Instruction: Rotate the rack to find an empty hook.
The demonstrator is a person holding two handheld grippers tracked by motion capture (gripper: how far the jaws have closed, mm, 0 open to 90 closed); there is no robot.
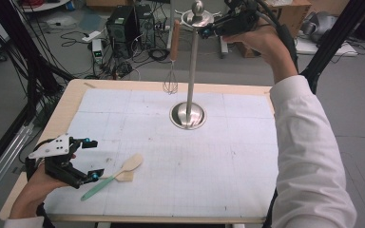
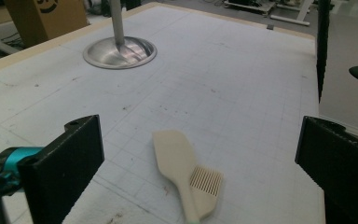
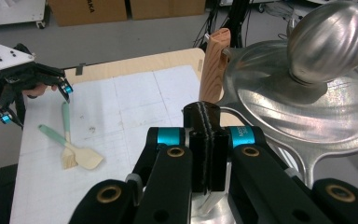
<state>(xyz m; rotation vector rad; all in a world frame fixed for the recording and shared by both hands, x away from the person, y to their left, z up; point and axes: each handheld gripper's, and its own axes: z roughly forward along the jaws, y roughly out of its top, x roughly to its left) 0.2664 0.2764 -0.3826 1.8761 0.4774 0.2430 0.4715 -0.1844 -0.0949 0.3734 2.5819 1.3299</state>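
So the desk (image 1: 247, 190) has a tall steel utensil stand (image 1: 190, 71) planted toward its far middle, round base on the mat, hook plate up top. A whisk with a wooden handle (image 1: 172, 57) hangs off the plate's 9 o'clock side. Down at the near left corner lie two utensils with mint-green handles, a cream spatula (image 1: 119, 172) and a slotted one (image 2: 205, 184) tucked right against it.

The relation that matters: the left tongs (image 1: 91, 159) sit right at the spatulas, which lie just off their tips toward 3 o'clock in the high view. The spatula's long axis runs from about 8 o'clock (handle tip) to 2 o'clock (blade), and the handle end is the one nearest those tongs. In the left gripper view the jaws stand wide open with nothing in them, the blades on the mat between them.

The right tongs (image 3: 206, 149) are pressed fully closed, empty as far as I can tell, up against the stand's top plate, well apart from the spatulas. So my guess is the left hand takes the next grab.
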